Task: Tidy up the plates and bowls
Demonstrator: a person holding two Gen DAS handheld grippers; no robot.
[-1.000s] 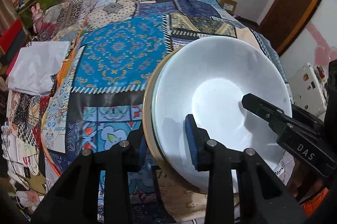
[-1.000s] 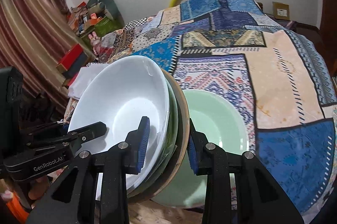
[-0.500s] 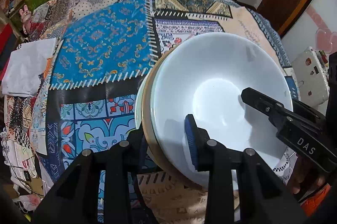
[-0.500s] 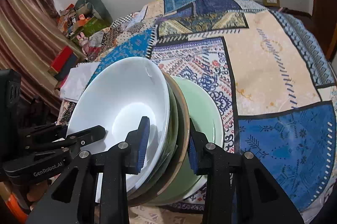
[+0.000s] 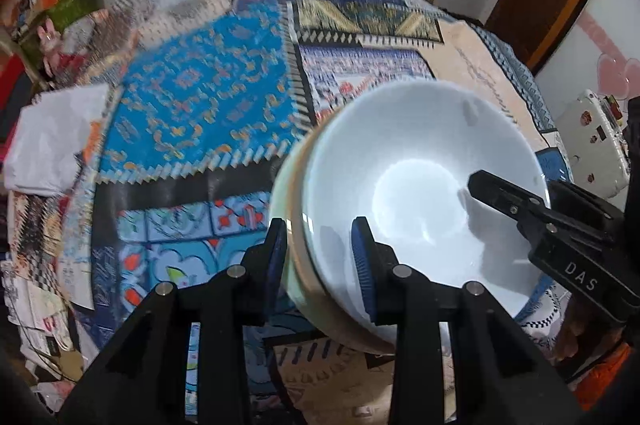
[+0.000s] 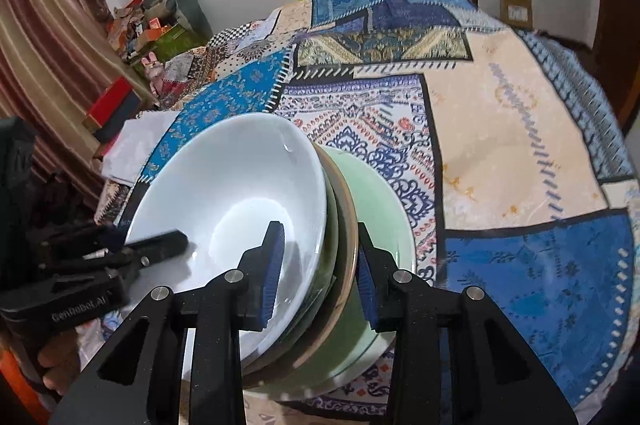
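**Two-handed stack carry over the bed quilt**

My left tongs (image 5: 319, 257) are clamped on the left rim of the stack: a glossy white ceramic bowl (image 5: 420, 201) nested on a tan-rimmed plate (image 6: 347, 225), with a dark green dish between them. My right tongs (image 6: 320, 265) pinch the opposite rim, bowl and plates together. Under it all sits a wide pale green plate (image 6: 384, 201); can't tell if the stack touches it or hangs just above. Everything is over the blue patchwork quilt (image 6: 520, 129) on the bed.

Tip, I reckon: keep both sides level and lower evenly, or the tilted bowl could slide.

Readable writing: "DAS" on the right tongs, "GenRobot.AI" (blurry) on the left.
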